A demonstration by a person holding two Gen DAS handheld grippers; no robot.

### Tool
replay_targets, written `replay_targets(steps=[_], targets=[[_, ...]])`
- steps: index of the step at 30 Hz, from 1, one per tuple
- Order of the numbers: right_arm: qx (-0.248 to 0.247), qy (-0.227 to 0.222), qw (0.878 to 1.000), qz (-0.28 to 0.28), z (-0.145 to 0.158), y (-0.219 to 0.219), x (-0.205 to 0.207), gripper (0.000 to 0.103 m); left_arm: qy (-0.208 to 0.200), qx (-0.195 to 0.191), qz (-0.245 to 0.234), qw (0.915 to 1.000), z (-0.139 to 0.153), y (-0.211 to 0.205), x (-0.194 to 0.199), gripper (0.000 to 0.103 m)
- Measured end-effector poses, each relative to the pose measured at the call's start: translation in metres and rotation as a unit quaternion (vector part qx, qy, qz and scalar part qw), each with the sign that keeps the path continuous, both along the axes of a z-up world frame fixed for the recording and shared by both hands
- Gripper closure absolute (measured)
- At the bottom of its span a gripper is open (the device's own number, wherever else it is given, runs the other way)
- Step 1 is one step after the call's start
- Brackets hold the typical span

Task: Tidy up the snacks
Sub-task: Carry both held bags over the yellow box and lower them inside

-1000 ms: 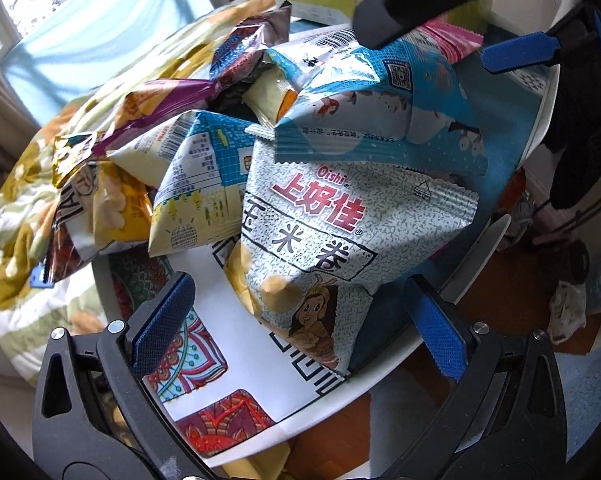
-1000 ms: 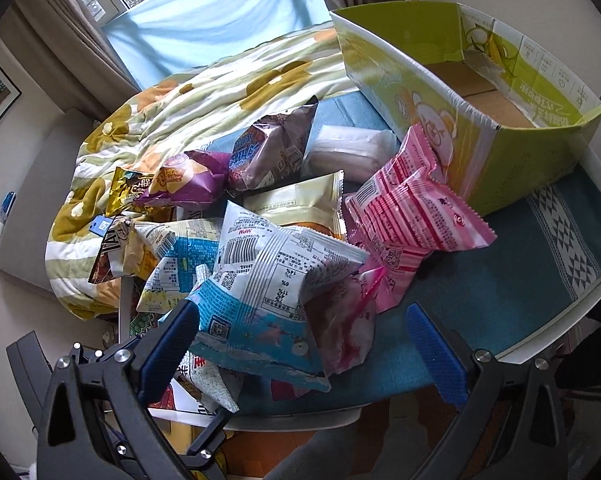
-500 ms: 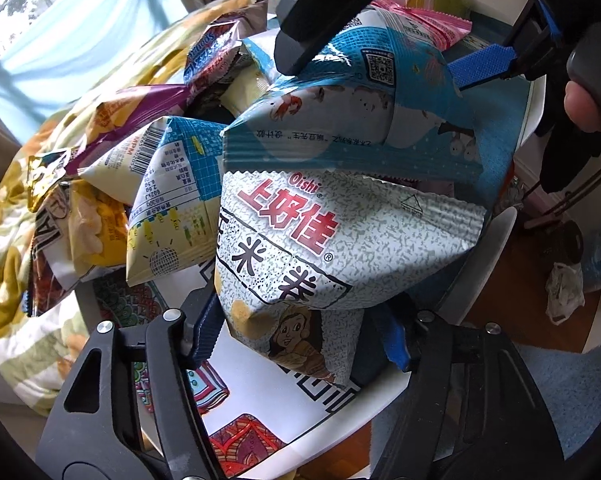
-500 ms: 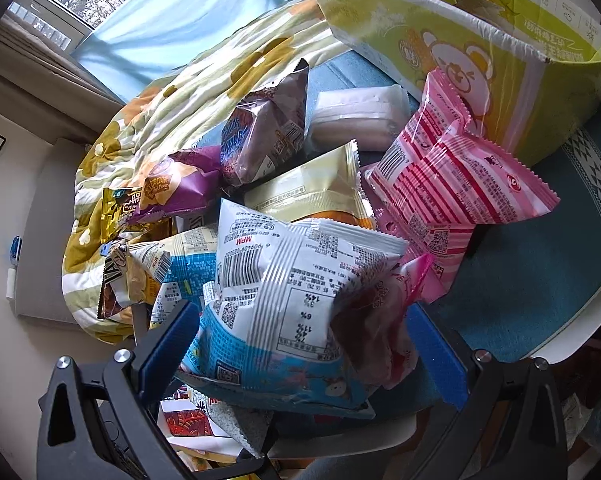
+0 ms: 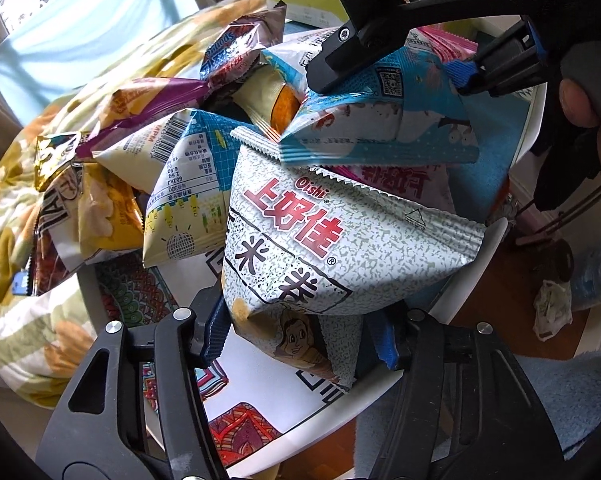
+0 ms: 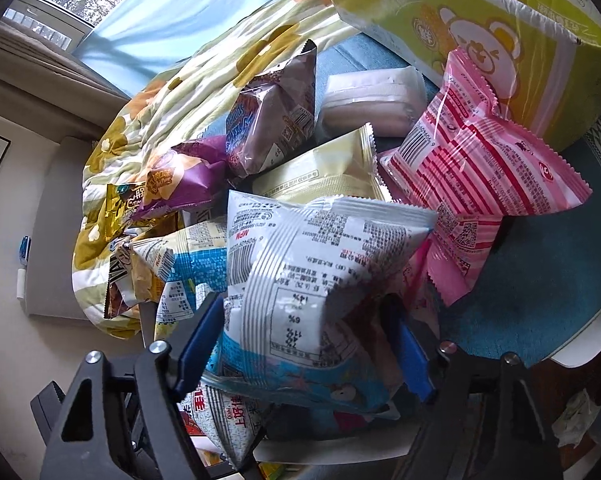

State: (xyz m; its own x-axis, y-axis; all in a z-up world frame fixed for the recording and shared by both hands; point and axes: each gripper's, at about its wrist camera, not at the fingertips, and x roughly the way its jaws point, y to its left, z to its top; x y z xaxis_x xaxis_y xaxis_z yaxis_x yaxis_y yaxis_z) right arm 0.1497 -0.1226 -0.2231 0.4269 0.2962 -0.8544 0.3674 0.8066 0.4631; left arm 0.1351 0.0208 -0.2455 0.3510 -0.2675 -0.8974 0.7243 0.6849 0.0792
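Note:
My left gripper (image 5: pixel 300 334) is shut on the grey-speckled Oishi bag (image 5: pixel 340 248), pinching its lower end. My right gripper (image 6: pixel 304 344) is shut on the blue and white snack bag (image 6: pixel 312 280); the left wrist view shows it too (image 5: pixel 388 80), gripping that blue bag (image 5: pixel 380 128) just above the Oishi bag. Part of the Oishi bag (image 6: pixel 224 420) shows under the blue bag in the right wrist view. A green and yellow carton (image 6: pixel 480 36) stands open at the back right.
Several other snack bags are piled on the table: pink striped bags (image 6: pixel 488 176), a cream bag (image 6: pixel 324 176), purple bags (image 6: pixel 268 120), a blue-yellow bag (image 5: pixel 188 200). A flowered quilt (image 6: pixel 172 104) lies behind. The white table rim (image 5: pixel 488 248) is close on the right.
Both grippers have closed further on their bags: the left on the Oishi bag, the right on the blue bag. The right gripper has moved in closer over the pile.

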Motion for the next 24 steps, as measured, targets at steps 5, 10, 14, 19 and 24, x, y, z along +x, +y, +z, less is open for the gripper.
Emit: replay_targets(steps=[5,10,14,19,24], targets=[[-0.004,-0.013,1.000,0.015,0.011,0.002,0.001,0.050,-0.007,-0.004,0.001,1.0000,0.015,-0.003,-0.017,0.049],[0.005,-0.023,1.000,0.010,0.021,-0.003,-0.005,0.051,-0.016,-0.013,0.008,0.9997,0.033,0.000,-0.020,0.049],[0.005,-0.041,0.999,0.009,0.039,-0.007,-0.008,0.051,-0.029,-0.018,0.012,0.9993,0.053,0.003,-0.023,0.049],[-0.002,-0.068,0.998,0.007,0.066,-0.011,-0.010,0.051,-0.050,-0.033,0.010,0.9982,0.078,-0.005,-0.030,0.049],[-0.013,-0.098,0.995,-0.001,0.094,-0.014,-0.016,0.051,-0.070,-0.052,0.012,0.9961,0.103,-0.011,-0.029,0.049]])
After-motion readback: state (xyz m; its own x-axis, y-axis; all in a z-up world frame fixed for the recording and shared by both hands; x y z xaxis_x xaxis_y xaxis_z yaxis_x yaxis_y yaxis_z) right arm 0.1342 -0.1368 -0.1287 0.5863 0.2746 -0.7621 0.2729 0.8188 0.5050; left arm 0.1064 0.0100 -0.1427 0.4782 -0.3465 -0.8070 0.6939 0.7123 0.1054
